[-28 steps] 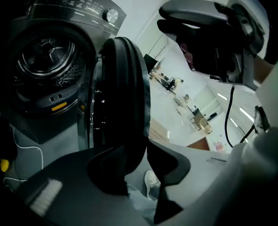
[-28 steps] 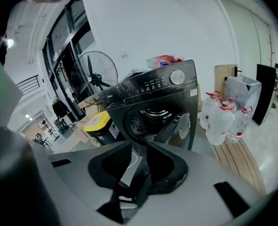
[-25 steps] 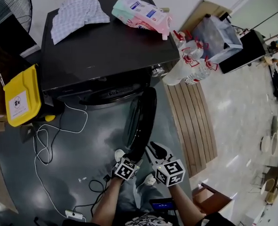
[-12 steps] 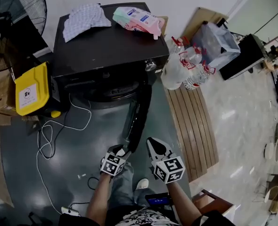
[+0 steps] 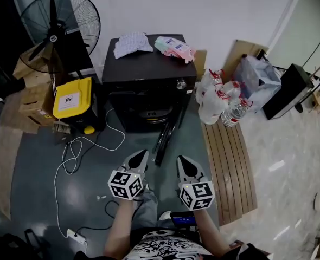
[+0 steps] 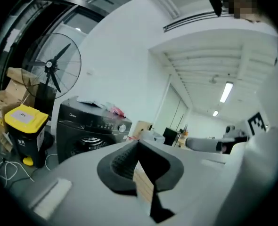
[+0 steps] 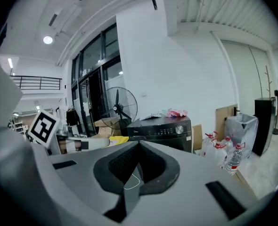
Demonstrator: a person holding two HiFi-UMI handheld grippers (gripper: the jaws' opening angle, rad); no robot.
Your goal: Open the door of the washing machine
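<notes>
The black washing machine (image 5: 148, 85) stands against the far wall, its round door (image 5: 168, 135) swung open and seen edge-on, pointing toward me. My left gripper (image 5: 139, 158) hovers over the floor just left of the door's near edge, shut and holding nothing. My right gripper (image 5: 181, 163) is a little to the door's right, also shut and empty. In the left gripper view the machine (image 6: 88, 130) sits beyond the closed left gripper (image 6: 138, 143). In the right gripper view the machine (image 7: 160, 126) shows past the closed right gripper (image 7: 139, 143).
A standing fan (image 5: 59, 32) and a yellow bin (image 5: 72, 97) are left of the machine, with a white cable (image 5: 73, 155) on the floor. Water bottles (image 5: 219, 99) and a wooden slat platform (image 5: 228, 161) lie to the right. A cloth (image 5: 130, 42) and a pink pack (image 5: 174, 47) rest on top.
The view has pulled back from the machine. The left gripper, which was at the door's edge, has come away from it; both grippers now sit short of the open door.
</notes>
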